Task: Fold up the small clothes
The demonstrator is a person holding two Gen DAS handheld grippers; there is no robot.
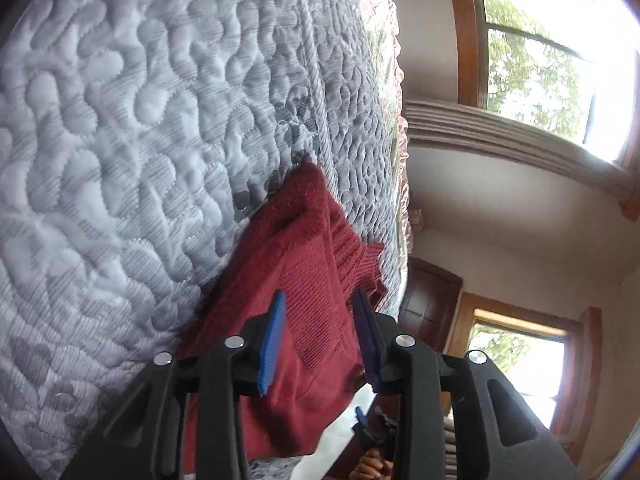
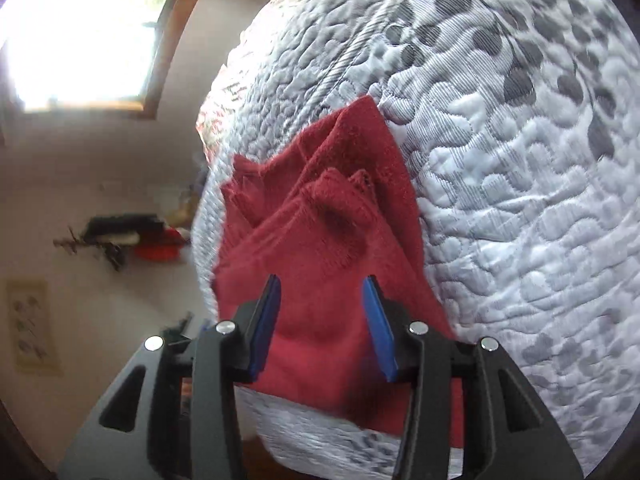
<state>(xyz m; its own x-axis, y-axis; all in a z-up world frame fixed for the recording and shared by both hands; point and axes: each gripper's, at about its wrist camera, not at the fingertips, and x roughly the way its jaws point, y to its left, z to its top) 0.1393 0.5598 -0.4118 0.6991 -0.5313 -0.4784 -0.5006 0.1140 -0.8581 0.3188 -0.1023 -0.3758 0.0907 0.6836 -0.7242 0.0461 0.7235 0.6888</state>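
Blue pads (image 1: 273,344) of your left gripper (image 1: 320,340) stand apart, with the red knit garment (image 1: 304,280) showing in the gap between them; nothing is pinched, though whether the pads brush the cloth you cannot tell from here. Your right gripper (image 2: 325,326) is the same: jaws spread, the garment (image 2: 320,240) lying between and beyond them, not clamped.

The garment sits rumpled on the quilted mattress (image 1: 120,140), close to its piped edge, with a ribbed hem or cuff (image 1: 360,264) poking out toward the mattress side in the left view. In the right view it bunches into several ridges and folded corners (image 2: 356,184).

Expect it to be light, limp and stretchy. A thick knit like this will sag and drag from any single point, and loose loops can snag on the pad ridges. It should not slip much, since the weave looks rough and the quilt (image 2: 520,200) under it is textured too.

Take hold at firm edges: the ribbed band for one gripper, a seam or opposite corner for the other. Pinch through one layer only where you can, well apart, so the cloth spreads flat when you lift
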